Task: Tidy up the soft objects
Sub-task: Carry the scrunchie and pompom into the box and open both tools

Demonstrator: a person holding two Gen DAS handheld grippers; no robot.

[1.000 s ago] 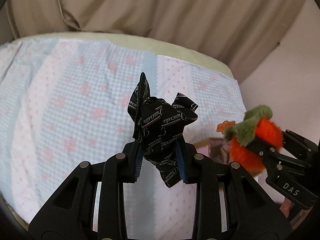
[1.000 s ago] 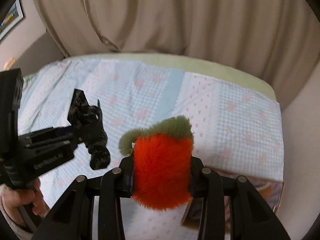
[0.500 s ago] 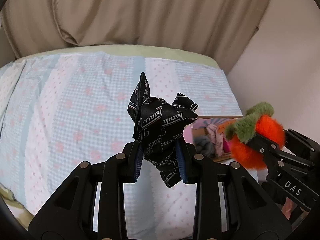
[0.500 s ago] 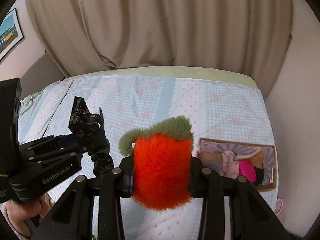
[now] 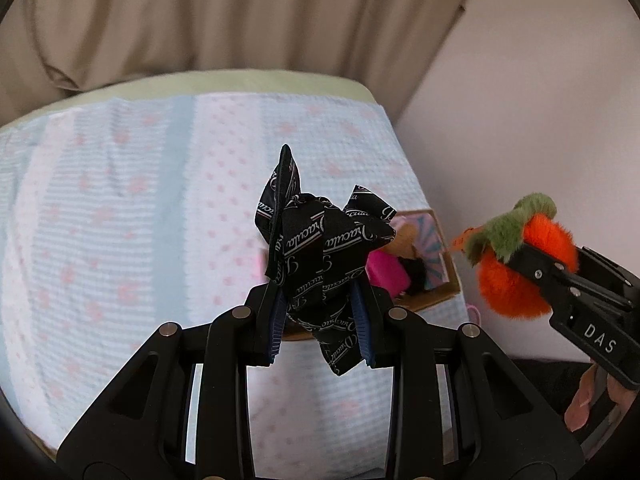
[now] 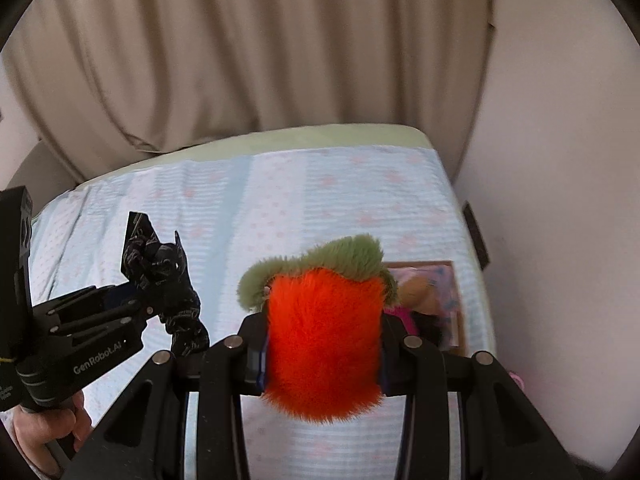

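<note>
From the left wrist view, the left tongs (image 5: 322,322) are pinched tight on a black printed cloth (image 5: 320,256), a knotted scrap of fabric with white script on it; its corners stick up above the pads and a tail hangs below, all of it held in the air over the bed (image 5: 120,220); behind it, at the bed's right edge, sits a cardboard box (image 5: 436,296) with something pink and something dark already inside, though the cloth hides much of it; off to the right the right tongs (image 5: 532,268) carry an orange plush toy (image 5: 520,276) with a green tuft, also in the air near the wall.

From the right wrist view, the right tongs (image 6: 322,354) are clamped on that orange plush toy (image 6: 322,340), squeezing its furry body from both sides so the green top bulges out above; the box (image 6: 456,308) lies just past it on the bed (image 6: 320,200), partly hidden; the left tongs (image 6: 160,308) hold the cloth (image 6: 164,284) to the left.

Both things look light and limp; the cloth seems slippery and liable to slide, so the knotted middle is the place to grip; the plush compresses easily and should be taken round its body, not the tuft.
</note>
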